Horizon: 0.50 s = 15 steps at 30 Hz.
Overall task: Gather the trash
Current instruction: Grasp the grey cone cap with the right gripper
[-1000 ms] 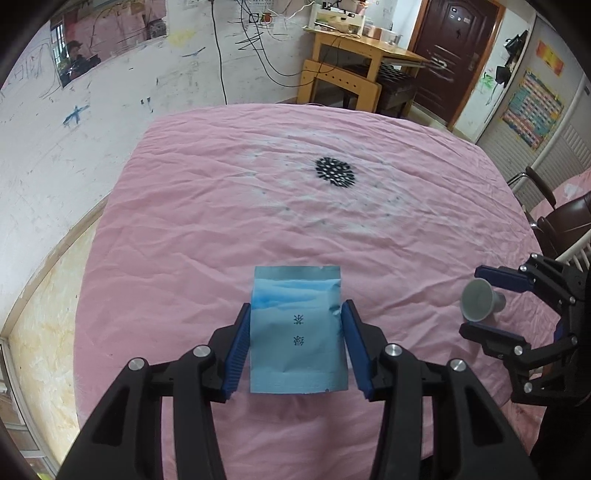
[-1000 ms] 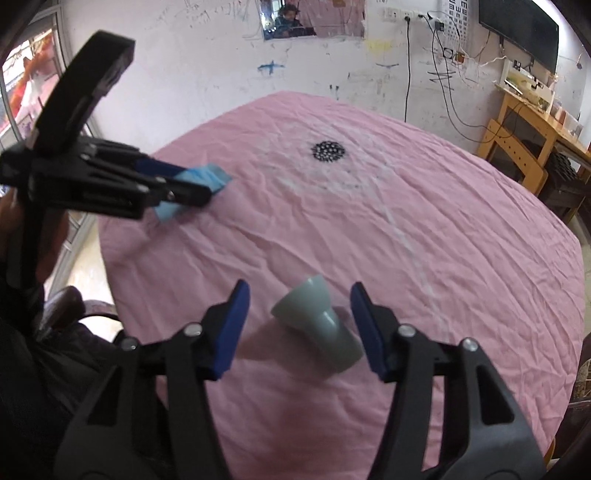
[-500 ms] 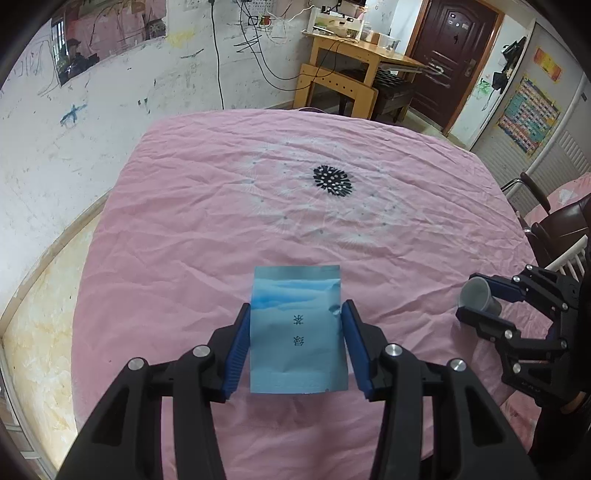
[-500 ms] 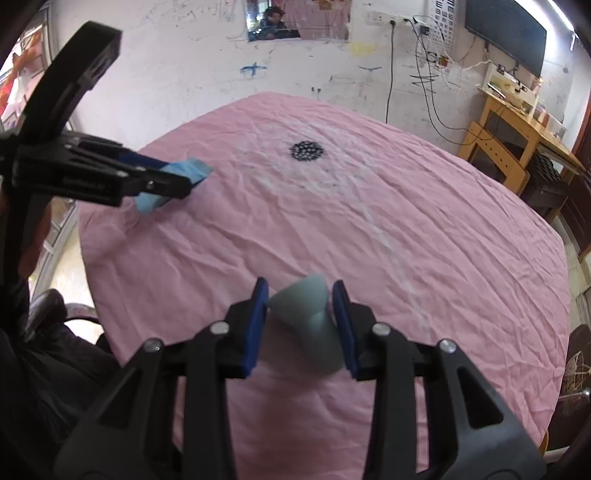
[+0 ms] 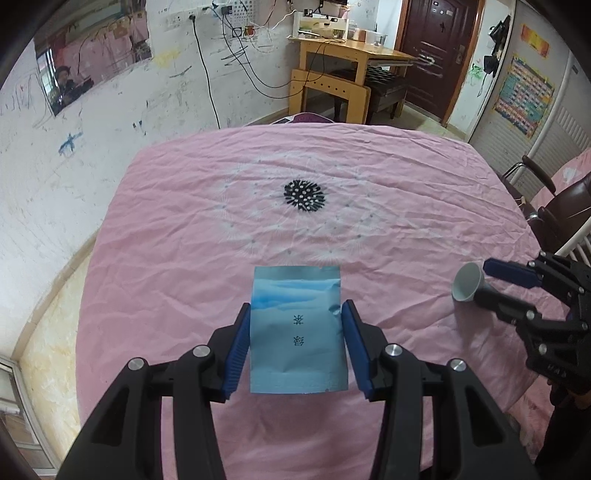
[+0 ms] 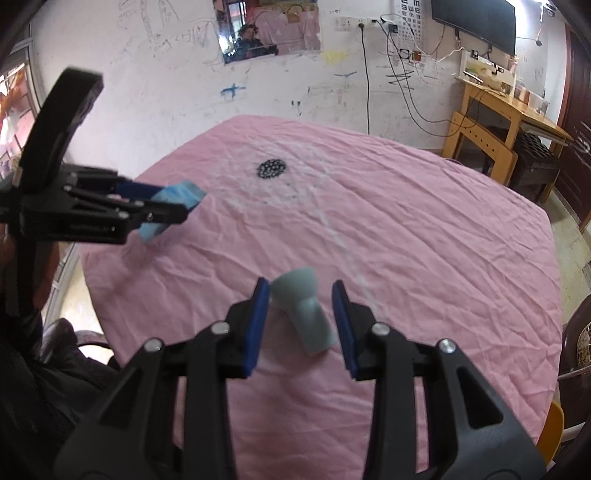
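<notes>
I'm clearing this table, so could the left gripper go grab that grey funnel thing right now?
Probably not. The left gripper is already shut on the blue packet, and the grey funnel sits between the right gripper's fingers, which appear closed on it.

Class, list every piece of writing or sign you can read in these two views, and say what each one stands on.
"绿茶", seen upside down: on the blue packet between the left gripper's fingers.
Eye chart on the wall: rows of "E" shapes, cut off at the top.
Coloured wall chart by the door: print too small to read.
Grey funnel in the right gripper: no writing visible.
</notes>
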Motion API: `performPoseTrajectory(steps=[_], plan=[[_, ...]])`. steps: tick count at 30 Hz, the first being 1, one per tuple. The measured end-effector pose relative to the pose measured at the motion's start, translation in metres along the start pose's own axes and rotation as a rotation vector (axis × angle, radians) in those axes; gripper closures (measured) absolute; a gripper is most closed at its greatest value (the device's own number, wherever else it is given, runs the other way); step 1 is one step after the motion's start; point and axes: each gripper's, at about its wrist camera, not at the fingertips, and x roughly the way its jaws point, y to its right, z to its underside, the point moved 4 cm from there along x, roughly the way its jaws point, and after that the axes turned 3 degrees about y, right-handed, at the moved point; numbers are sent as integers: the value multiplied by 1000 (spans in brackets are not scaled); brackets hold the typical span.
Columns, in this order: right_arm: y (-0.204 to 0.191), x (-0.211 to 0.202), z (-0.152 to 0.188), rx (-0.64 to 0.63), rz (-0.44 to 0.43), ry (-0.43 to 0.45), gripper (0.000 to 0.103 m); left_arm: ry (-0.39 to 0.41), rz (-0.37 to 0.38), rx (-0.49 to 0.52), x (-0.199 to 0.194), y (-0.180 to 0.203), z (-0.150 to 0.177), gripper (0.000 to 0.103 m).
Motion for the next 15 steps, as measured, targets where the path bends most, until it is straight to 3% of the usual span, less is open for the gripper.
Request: performPoseTrajectory(steps=[3,6,15], plan=[[0,5,3,-3,21,-29,71,-1,-4,4,0,3,-1,58],[0,5,5,-19,55,-41,84,0,-9,4,0,3,-1,58],[16,-8,7,28,80,4,84,4,-15,3,0,1,-2,58]])
